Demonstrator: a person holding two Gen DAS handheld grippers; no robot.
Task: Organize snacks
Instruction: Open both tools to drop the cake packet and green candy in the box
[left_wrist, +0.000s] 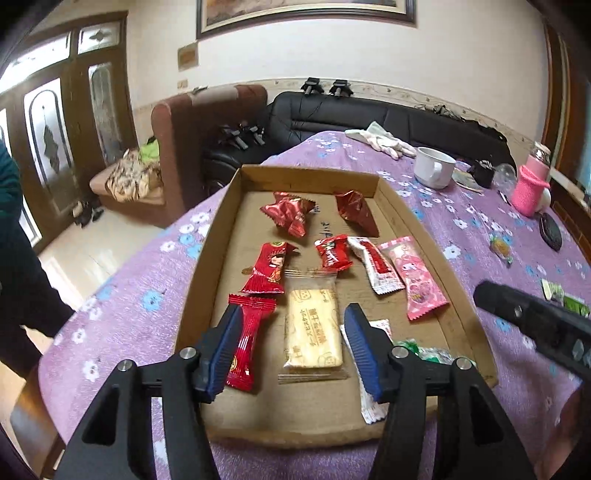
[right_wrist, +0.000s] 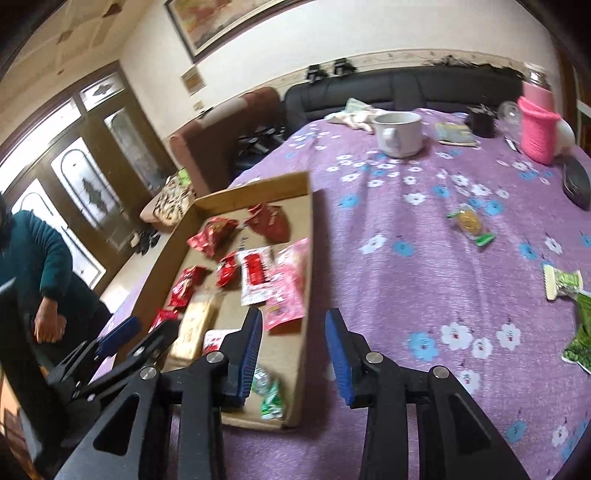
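A shallow cardboard tray (left_wrist: 221, 206) sits on the purple flowered tablecloth and holds several wrapped snacks: red packets, a pink packet (left_wrist: 417, 277), and a clear-wrapped biscuit (left_wrist: 314, 332). My left gripper (left_wrist: 291, 347) is open and empty, hovering over the tray's near end with the biscuit between its blue pads. My right gripper (right_wrist: 293, 354) is open and empty above the tray's right wall (right_wrist: 308, 258). Loose on the cloth to the right lie a yellow candy (right_wrist: 471, 223) and green packets (right_wrist: 563, 282).
A white mug (right_wrist: 399, 133), a pink knitted bottle cover (right_wrist: 537, 129), a dark flat object (right_wrist: 576, 181) and gloves stand at the table's far end. A black sofa and a brown armchair lie beyond. A person in a green top (right_wrist: 33, 258) stands at the left.
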